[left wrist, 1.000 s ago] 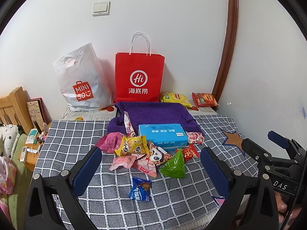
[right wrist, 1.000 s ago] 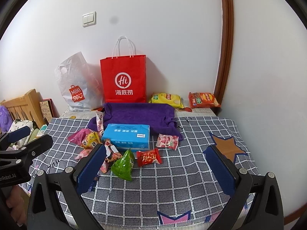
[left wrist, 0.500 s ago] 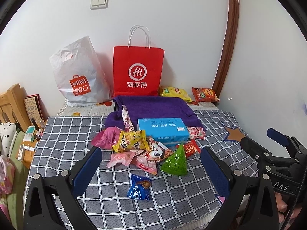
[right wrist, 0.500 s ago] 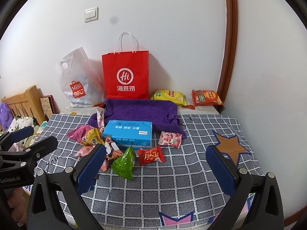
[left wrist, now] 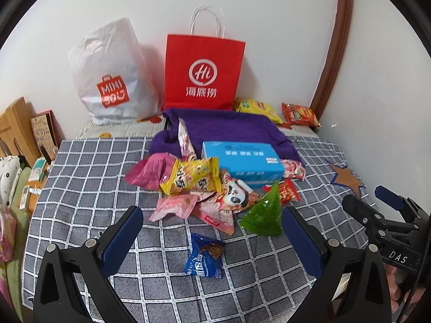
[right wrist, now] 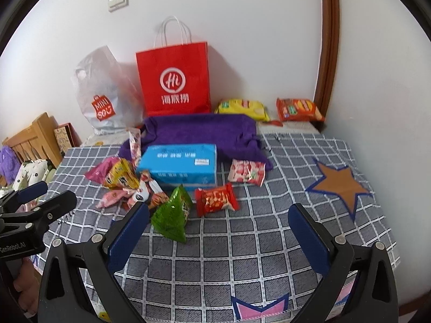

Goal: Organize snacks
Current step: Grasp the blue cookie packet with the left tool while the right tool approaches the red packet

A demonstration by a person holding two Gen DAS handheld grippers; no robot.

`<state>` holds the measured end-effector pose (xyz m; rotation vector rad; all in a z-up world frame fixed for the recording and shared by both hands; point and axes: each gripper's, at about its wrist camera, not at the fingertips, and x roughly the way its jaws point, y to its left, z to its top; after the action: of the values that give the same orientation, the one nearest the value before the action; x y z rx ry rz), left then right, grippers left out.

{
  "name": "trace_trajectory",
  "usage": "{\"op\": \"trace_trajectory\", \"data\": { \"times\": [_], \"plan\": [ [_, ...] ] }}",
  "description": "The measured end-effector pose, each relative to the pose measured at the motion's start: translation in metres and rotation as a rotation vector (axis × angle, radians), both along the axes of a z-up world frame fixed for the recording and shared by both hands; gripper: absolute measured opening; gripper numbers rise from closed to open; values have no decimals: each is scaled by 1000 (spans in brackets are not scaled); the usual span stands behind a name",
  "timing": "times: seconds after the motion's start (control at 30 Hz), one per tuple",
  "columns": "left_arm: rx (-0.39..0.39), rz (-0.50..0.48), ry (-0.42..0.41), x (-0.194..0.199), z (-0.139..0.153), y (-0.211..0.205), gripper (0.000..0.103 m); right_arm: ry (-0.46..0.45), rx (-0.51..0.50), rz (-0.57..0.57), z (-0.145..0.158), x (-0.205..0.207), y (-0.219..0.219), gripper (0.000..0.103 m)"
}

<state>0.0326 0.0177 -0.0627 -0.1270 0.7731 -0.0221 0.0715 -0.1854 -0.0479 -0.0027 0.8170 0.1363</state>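
Several snack packets lie heaped on a grey checked cloth (left wrist: pixel 80 167): a yellow packet (left wrist: pixel 192 179), a pink one (left wrist: pixel 150 171), a green triangular bag (left wrist: pixel 262 216) (right wrist: pixel 172 212), a red packet (right wrist: pixel 215 199) and a small blue packet (left wrist: pixel 206 258). A blue tissue box (left wrist: pixel 242 162) (right wrist: pixel 180 165) sits behind them. My left gripper (left wrist: pixel 212 235) hangs open just above the blue packet, holding nothing. Open and empty too, my right gripper (right wrist: pixel 218 235) hovers over bare cloth in front of the red packet.
A red paper bag (left wrist: pixel 203 72) and a white plastic bag (left wrist: pixel 113 75) stand against the back wall. A purple towel (left wrist: pixel 229 126) lies before them. Yellow (right wrist: pixel 242 107) and orange (right wrist: pixel 297 109) chip bags rest at the back right. A wooden bed frame (left wrist: pixel 16 126) is at left.
Both grippers have moved forward and lower toward the pile, so the snacks look closer. The jaws have stayed open and nothing on the cloth has moved.
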Motion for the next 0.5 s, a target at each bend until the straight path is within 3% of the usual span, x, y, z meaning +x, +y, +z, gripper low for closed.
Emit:
{"op": "trace_trajectory", "data": {
  "times": [0.5],
  "plan": [
    [-27,87,149,30,-68,49,103,146,-15,-25,-74,36,-10,95]
  ]
}}
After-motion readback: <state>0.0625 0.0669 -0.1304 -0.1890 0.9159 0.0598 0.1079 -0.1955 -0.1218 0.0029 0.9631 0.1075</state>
